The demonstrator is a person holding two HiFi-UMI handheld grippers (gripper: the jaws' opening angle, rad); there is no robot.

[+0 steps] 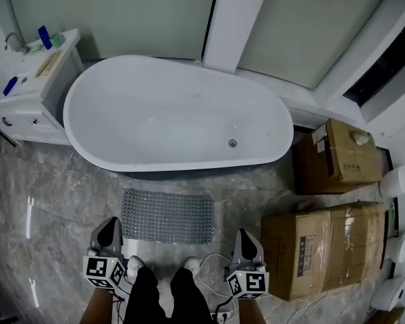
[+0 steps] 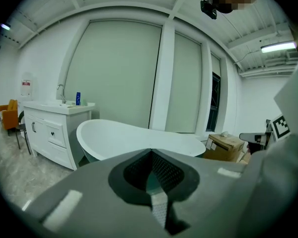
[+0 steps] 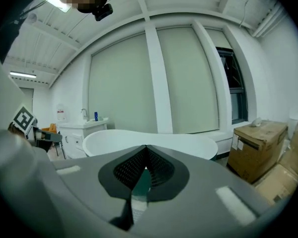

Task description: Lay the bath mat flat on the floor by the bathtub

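One white bathtub fills the upper field. On the marble floor just before it, the grey bath mat lies flat. The left hand-held gripper and the right hand-held gripper hang beside its near corners, clear of it, jaws together and empty. Both gripper views look over the mat, which is hidden there.
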